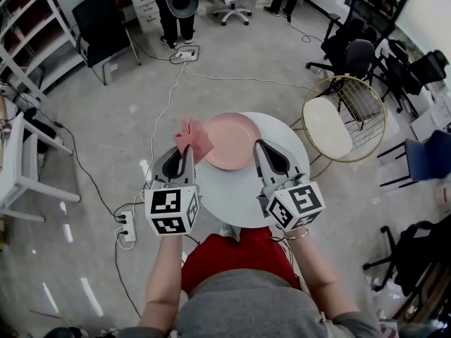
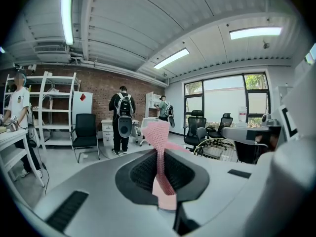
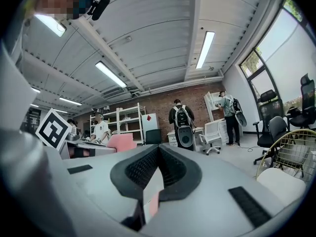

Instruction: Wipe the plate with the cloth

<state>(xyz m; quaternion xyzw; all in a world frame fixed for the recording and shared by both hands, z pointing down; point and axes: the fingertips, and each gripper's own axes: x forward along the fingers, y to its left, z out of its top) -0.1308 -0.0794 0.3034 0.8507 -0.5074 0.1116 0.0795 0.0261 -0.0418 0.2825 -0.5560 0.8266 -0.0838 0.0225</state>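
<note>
A round pink plate [image 1: 232, 143] lies on the small white round table [image 1: 236, 189]. My left gripper [image 1: 187, 151] is shut on a crumpled pink cloth [image 1: 192, 136], held just off the plate's left rim. In the left gripper view the cloth [image 2: 157, 135] sticks up from between the closed jaws of that gripper [image 2: 160, 154]. My right gripper [image 1: 259, 146] hovers at the plate's right rim. Its jaws [image 3: 158, 149] meet at the tips with nothing between them. The cloth [image 3: 121, 142] also shows at the left of the right gripper view.
A gold wire stool [image 1: 344, 118] stands right of the table. Office chairs [image 1: 366, 41] crowd the far right. A power strip [image 1: 127, 227] and cables lie on the floor at left. White shelving [image 1: 28, 41] is at far left; people stand at the back.
</note>
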